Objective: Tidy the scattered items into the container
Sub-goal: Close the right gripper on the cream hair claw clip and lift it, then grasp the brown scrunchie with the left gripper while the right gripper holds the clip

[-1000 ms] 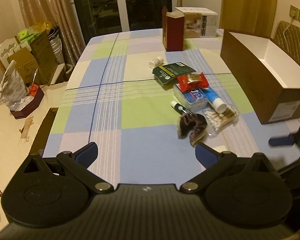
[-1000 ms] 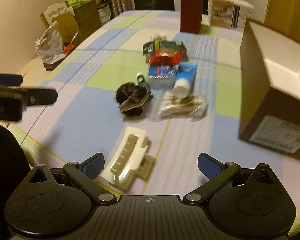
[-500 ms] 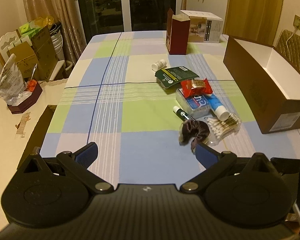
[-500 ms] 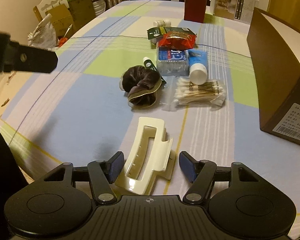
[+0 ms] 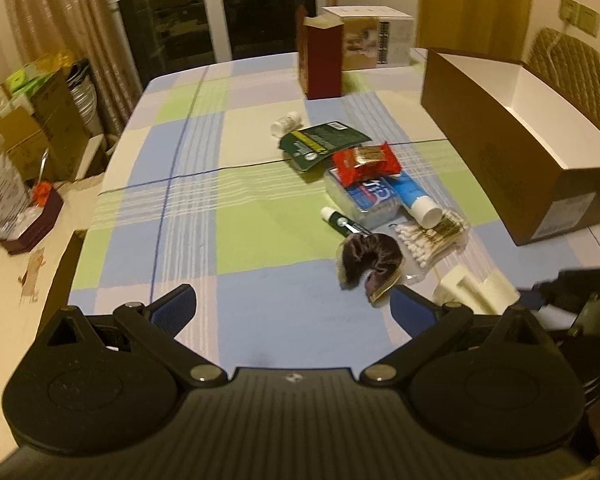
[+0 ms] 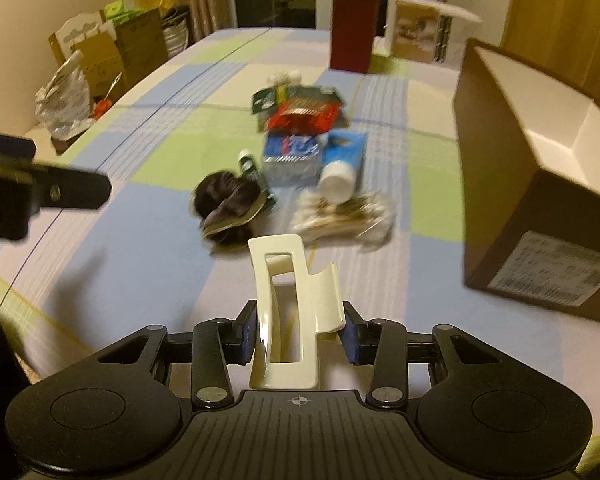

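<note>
Cream plastic claw hair clip (image 6: 288, 312) sits between the blue pads of the right gripper (image 6: 300, 338), near the front edge of the table; jaws closing on it, both pads at its sides and pressing. Clip points away from the gripper toward the pile of loose items. Just beyond it: dark brown velvet scrunchie (image 6: 226, 208), clear bag of cotton swabs (image 6: 344, 220), blue tube with white cap (image 6: 342, 168), blue-labelled clear plastic box (image 6: 292, 156), small green tube (image 6: 254, 172), red snack packet (image 6: 304, 116), dark green flat pouch (image 5: 322, 142), small white bottle (image 5: 286, 123), all on the checked blue, green and cream tablecloth (image 5: 236, 216). Open brown cardboard box with white inside (image 6: 540, 184) stands to the right of the pile, apart from it. Left gripper (image 5: 294, 308) hovers over bare cloth left of the scrunchie, jaws wide apart, nothing between them. Dark red carton (image 5: 322, 60) and white printed box (image 5: 380, 42) upright at the far end.
</note>
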{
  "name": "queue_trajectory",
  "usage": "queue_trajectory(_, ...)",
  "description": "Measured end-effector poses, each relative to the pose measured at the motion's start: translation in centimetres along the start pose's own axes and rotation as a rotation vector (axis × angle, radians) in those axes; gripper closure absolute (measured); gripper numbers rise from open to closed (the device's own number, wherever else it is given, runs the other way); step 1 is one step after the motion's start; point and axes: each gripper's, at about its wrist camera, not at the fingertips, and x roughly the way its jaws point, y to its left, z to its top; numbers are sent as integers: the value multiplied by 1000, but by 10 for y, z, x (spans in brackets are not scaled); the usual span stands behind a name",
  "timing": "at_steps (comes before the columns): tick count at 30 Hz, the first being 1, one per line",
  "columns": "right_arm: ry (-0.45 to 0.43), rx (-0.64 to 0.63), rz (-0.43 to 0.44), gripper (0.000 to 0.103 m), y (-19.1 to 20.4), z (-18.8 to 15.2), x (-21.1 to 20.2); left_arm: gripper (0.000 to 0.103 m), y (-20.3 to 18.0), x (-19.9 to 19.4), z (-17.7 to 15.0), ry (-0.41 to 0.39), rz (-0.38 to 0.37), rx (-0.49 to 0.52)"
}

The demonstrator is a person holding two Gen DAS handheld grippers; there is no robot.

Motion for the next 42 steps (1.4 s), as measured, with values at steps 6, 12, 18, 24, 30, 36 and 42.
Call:
queue_trajectory(6,-6,64,-31,59,-22,5,-6,7,-17,22,9,12,-55,102)
queue_trajectory(12,-7,97,-38,59,-33,6,-6,13,-37,54,12,53,-107,220)
queue_trajectory(18,-10,99,-38,59,-36,5,-5,23,-44,78,14,70,-140,265)
queue_trajectory(24,-18,110,-33,59,-40,6,-6,24,-47,90,14,55,-162,280)
queue_trajectory(30,-19,112,-26,59,-41,6,-6,32,-49,104,13,65,-165,279)
queue_trajectory(36,-15,121,-21,59,-43,6,-6,55,-48,111,10,83,-157,276)
queue_trajectory(42,-29,121,-20,59,-44,7,-10,86,-45,103,9,76,-167,234)
